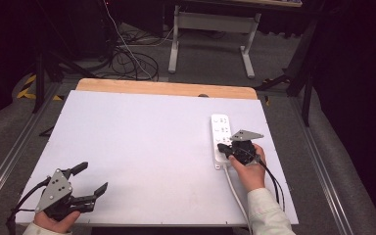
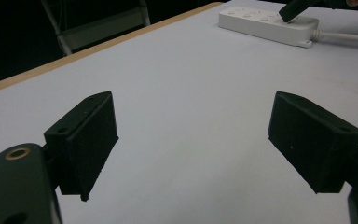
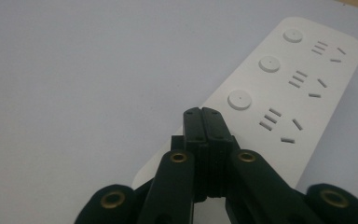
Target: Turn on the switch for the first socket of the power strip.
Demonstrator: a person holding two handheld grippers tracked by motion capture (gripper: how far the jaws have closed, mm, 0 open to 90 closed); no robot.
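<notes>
Overhead, the right gripper (image 1: 226,151), jaws pressed together, is covering the power strip's (image 1: 220,128) near end; the left gripper (image 1: 89,179) is hovering spread wide, grasping nothing.

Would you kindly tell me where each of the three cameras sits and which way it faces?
High view: above the person's side, looking down on the table; both hands and tongs show.
Left gripper view: on the left tongs, jaws wide apart, facing across the table to the power strip.
Right gripper view: on the right tongs, jaws together over the power strip.
All three share the power strip.
</notes>
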